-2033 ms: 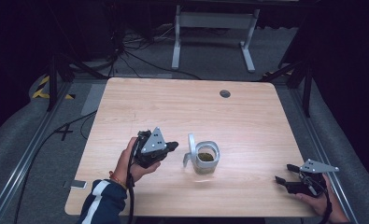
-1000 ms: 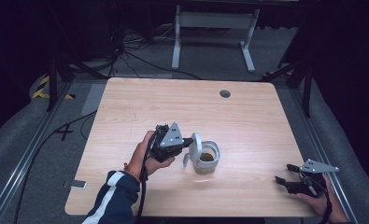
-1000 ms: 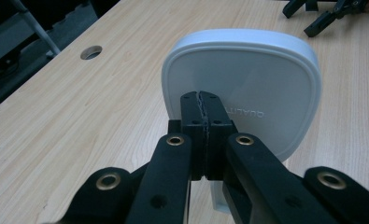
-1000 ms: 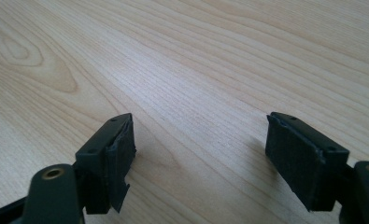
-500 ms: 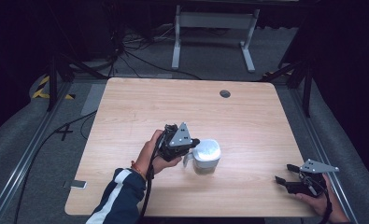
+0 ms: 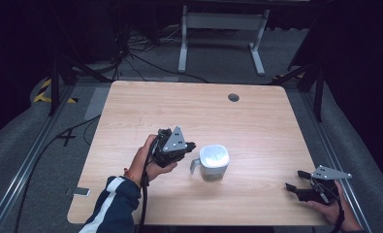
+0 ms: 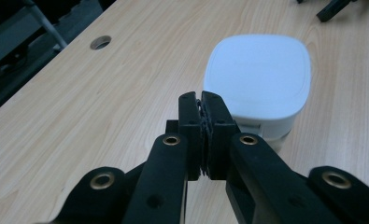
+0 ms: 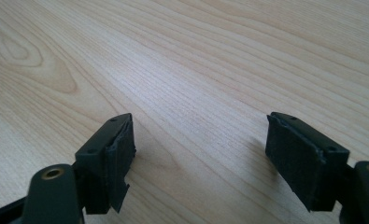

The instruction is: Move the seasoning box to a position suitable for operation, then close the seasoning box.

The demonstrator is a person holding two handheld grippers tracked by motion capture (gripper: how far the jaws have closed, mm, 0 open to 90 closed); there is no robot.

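- Left gripper (image 6: 188,144), centre frame, jaws pressed together just beside the lidded white mug (image 6: 213,162).
- Right gripper (image 6: 294,180), lower right, jaws spread over the table (image 6: 257,121).

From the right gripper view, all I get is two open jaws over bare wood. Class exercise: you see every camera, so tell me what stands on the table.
Observer: A white lidded container stands near the table's middle, its lid closed.
Operator: Where is the other gripper?
Observer: The left gripper sits right beside the container, on its handle side, with its jaws pressed together.
Operator: Is it gripping anything?
Observer: The left gripper view shows nothing between its fingertips; they close just short of the container.
Operator: And my gripper?
Observer: The right gripper rests near the table's near right corner, well apart from the container.
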